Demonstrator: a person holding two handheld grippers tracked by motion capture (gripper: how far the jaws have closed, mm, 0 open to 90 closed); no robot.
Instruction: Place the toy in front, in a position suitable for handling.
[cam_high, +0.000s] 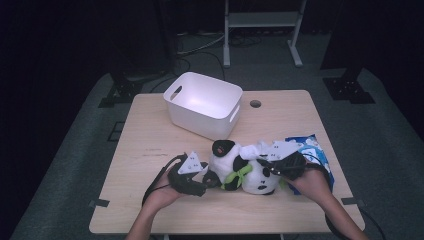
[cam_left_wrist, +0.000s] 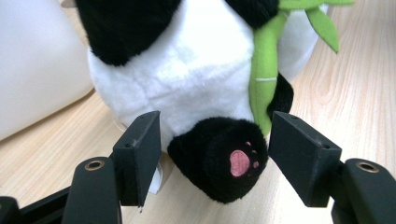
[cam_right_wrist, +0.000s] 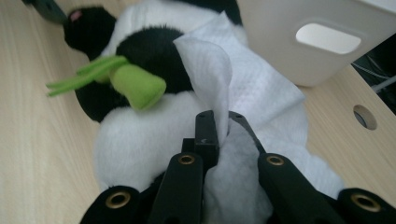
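1. Starting at the right hand-held gripper: its jaws are pinched nearly together on a white wipe, and the sheet is draped over the plush panda.
2. Left hand-held gripper: jaws are about half open and set either side of the panda's black foot with the pink paw pad. A gap is seen on both sides, so nothing is held there.
3. The panda is lying on its side on the table, near the front edge, between the two hands.
4. Handling, as judged: the toy is soft, light and squashy, so it is likely to deform and slide when rubbed. The foot is a good anchor, being compact and firm enough to be clamped. The green bamboo sprig is floppy and should not be gripped.
5. The wipe is thin and limp. It has to be held at a bunched part, as it is now, or it will be pulled out of the jaws.
6. Further out: a white bin stands just behind the panda, and a blue wipe pack lies just beside the right hand.
7. Obstruction: the bin wall is close behind, so strokes toward the back are limited. The gripper cables trail off the front edge.
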